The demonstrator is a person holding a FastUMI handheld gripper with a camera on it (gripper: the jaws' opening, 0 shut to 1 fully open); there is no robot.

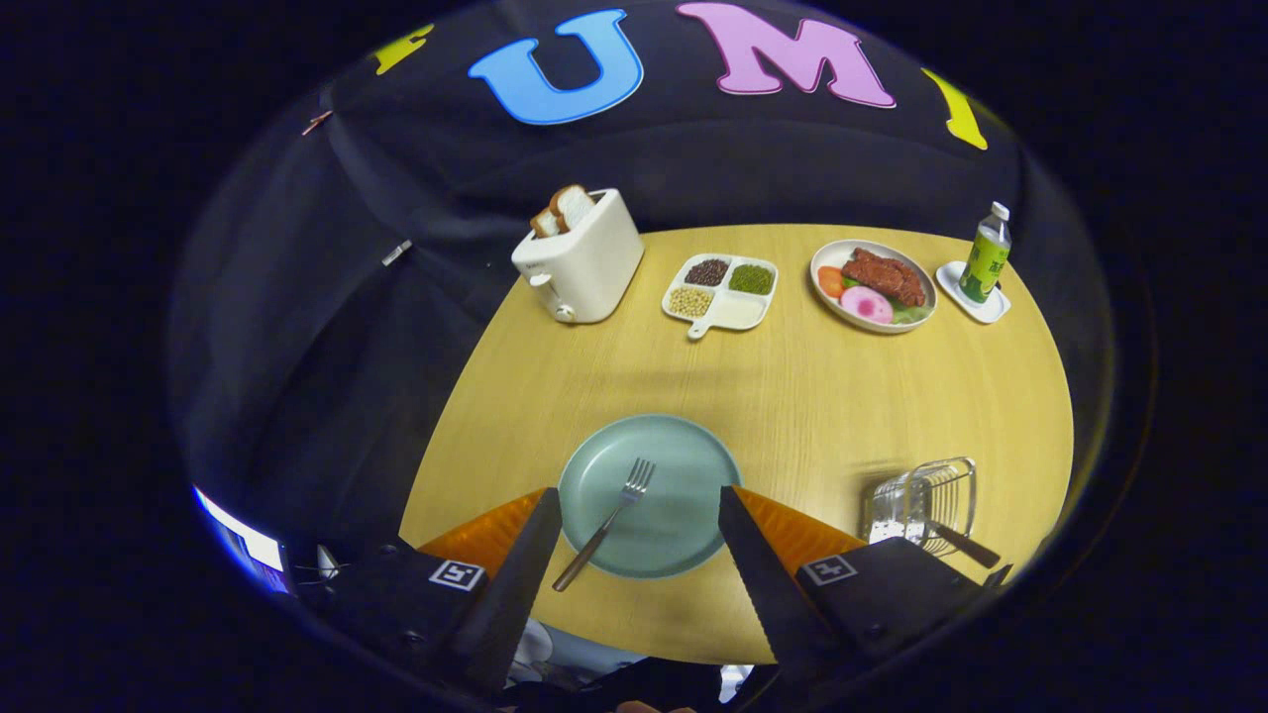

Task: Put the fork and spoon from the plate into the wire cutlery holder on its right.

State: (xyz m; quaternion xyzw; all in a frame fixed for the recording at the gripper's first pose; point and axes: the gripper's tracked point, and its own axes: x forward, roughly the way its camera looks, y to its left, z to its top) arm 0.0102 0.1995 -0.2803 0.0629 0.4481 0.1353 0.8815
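A pale green plate (684, 465) lies on the round wooden table (792, 396), just ahead of my fingers. A fork (606, 523) with a dark handle rests on it, tines pointing away from me. To the plate's right stands the wire cutlery holder (921, 500), and a dark handle (963, 545) sticks out of it toward me. My gripper (639, 530) hovers open above the plate's near side, its fingers wide apart on either side of the fork with nothing between them touching.
At the table's far side stand a white toaster (582, 259) with bread, a divided dish (721, 291) of beans, a plate of food (874, 285) and a green bottle (985, 255) on a small white tray. Black cloth surrounds the table.
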